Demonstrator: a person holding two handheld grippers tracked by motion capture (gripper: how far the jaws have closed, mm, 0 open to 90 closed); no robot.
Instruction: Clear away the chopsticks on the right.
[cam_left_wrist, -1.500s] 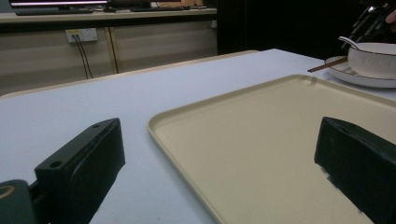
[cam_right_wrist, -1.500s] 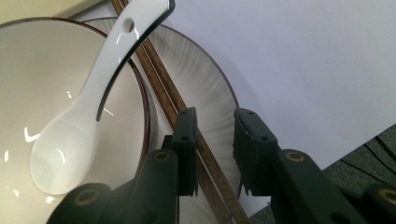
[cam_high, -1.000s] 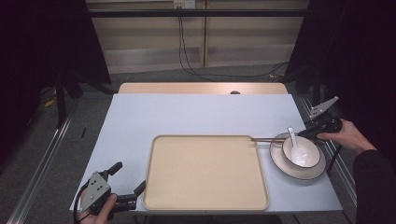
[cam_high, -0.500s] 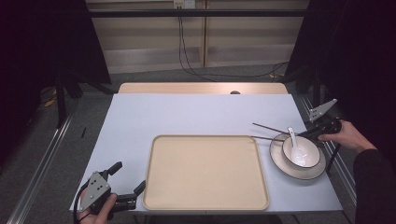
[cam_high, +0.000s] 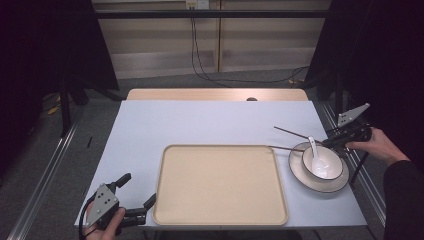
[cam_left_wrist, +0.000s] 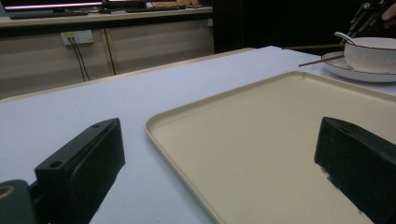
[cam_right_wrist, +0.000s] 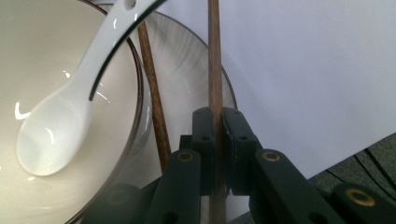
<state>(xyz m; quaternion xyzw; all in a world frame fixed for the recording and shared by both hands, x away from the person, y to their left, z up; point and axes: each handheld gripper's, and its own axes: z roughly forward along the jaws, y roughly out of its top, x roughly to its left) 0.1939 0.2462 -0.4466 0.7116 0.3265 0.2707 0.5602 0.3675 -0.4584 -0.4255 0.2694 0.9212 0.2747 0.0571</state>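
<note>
My right gripper (cam_high: 330, 143) (cam_right_wrist: 215, 116) is at the table's right edge, shut on the near end of a brown chopstick (cam_high: 300, 134) (cam_right_wrist: 215, 56). That stick slants out over the table, away from the plate. A second chopstick (cam_high: 284, 148) (cam_right_wrist: 154, 112) rests on the rim of the grey plate (cam_high: 300, 175) beside the white bowl (cam_high: 332, 167). A white spoon (cam_high: 316, 159) (cam_right_wrist: 70, 116) lies in the bowl. My left gripper (cam_high: 138, 189) (cam_left_wrist: 219, 177) is open at the front left, its jaws astride the near-left corner of the beige tray (cam_high: 220, 185) (cam_left_wrist: 261, 135).
The pale table (cam_high: 200, 125) has free room behind the tray. Its front edge lies just below the tray, and the plate sits close to the right edge. In the left gripper view the bowl (cam_left_wrist: 373, 53) and both chopsticks (cam_left_wrist: 313, 46) lie far right.
The held chopstick has separated from the other one: its far end has swung up and back from the plate. The left gripper has stayed put.
</note>
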